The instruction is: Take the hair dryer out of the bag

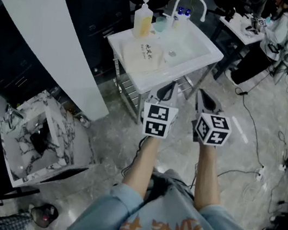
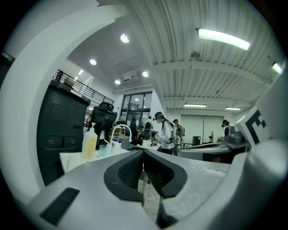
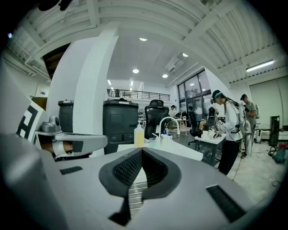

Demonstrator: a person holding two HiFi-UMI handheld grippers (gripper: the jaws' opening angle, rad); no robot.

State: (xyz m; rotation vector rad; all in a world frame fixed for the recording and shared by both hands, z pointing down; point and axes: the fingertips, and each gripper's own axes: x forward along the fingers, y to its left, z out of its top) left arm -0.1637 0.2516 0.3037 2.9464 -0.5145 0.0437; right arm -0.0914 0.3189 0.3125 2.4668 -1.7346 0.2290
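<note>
Two grippers side by side near the white sink counter, left gripper fingers closed together and empty, right gripper fingers likewise, cream bag lying on the counter.

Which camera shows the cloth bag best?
The head view: the bag lies flat on the white sink, seen whole from above. Both gripper views look low across the sink; the bag cannot be made out there.

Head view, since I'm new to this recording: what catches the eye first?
The left gripper and right gripper, both shut and empty, are held side by side mid-frame. Beyond them stands a white washstand with a cream bag lying on it near a yellow bottle.
</note>
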